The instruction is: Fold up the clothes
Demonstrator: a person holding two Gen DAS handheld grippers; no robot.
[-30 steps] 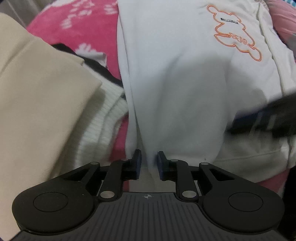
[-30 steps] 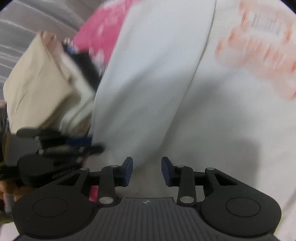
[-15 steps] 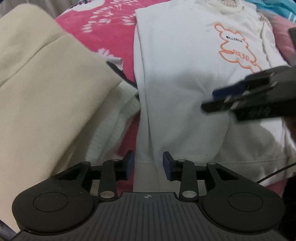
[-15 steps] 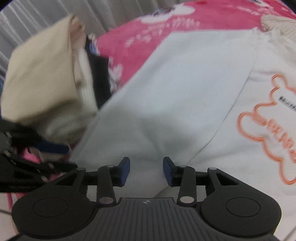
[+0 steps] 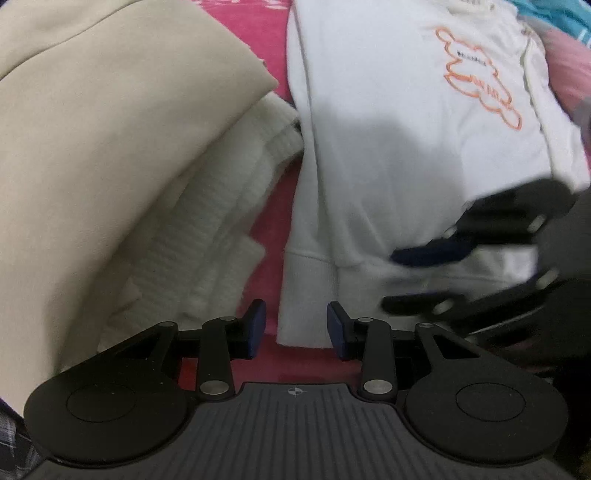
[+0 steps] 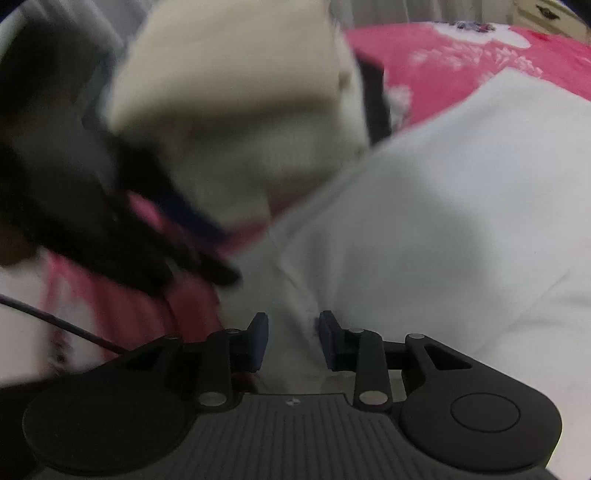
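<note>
A white sweatshirt point(image 5: 388, 129) with an orange bear outline lies flat on a pink floral bedspread point(image 5: 266, 48). My left gripper point(image 5: 296, 328) points down at its near left corner. It is open, and the ribbed sleeve cuff point(image 5: 306, 295) lies between the blue pads. The right gripper point(image 5: 402, 280) shows blurred at the right, low over the hem. In the right wrist view my right gripper point(image 6: 291, 332) is closing with a fold of the white sweatshirt point(image 6: 424, 221) between its pads. The left gripper point(image 6: 225, 258) is a dark blur to the left.
A stack of folded cream garments point(image 5: 110, 129) and a white knit point(image 5: 221, 206) sits close to the sweatshirt's left side; the stack point(image 6: 229, 74) also shows in the right wrist view. A thin black cable point(image 6: 55, 321) runs at the lower left. Teal cloth point(image 5: 554, 14) lies beyond the collar.
The left gripper's jaws have widened and it has slid back to the sleeve cuff. The right gripper has rolled and dropped from mid-sweatshirt to the hem, close beside the left gripper.
</note>
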